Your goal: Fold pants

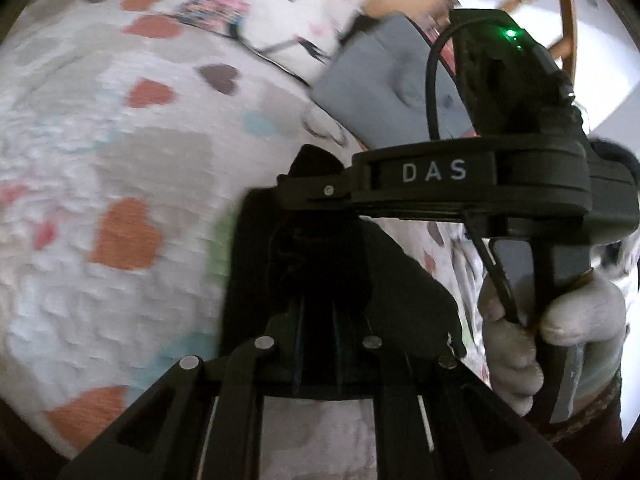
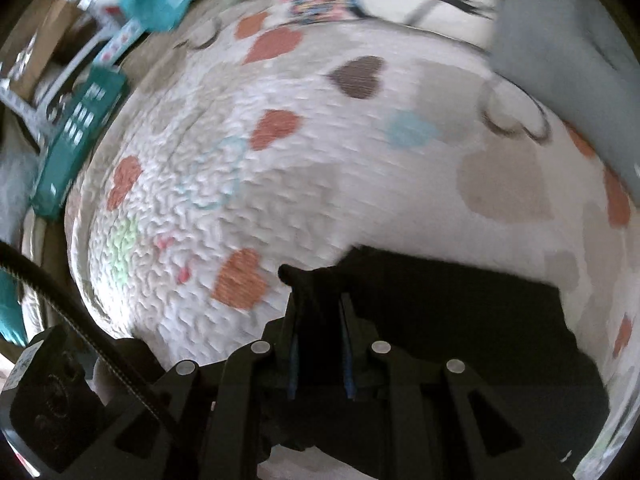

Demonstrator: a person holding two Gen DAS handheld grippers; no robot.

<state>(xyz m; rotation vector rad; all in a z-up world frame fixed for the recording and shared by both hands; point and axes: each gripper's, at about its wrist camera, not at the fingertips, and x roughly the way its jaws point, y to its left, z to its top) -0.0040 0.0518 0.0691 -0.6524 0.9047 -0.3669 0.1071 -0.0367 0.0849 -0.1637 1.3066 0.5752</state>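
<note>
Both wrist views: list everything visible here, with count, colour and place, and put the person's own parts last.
pants: one, black, on the bedspread, an edge pinched in both tools
bedspread: one, white with orange, brown, blue and beige hearts, under everything
grey cushion: one, at the far edge of the bedspread
printed pillow: one, white with pink and black pattern, beyond the bedspread
teal box: one, off the bedspread's left side in the right wrist view
wooden chair: one, partly seen, background of the left wrist view
left tool: black, shut on pants
right tool: black, shut on pants
gloved hand: one, white glove, gripping the right tool's handle
</note>
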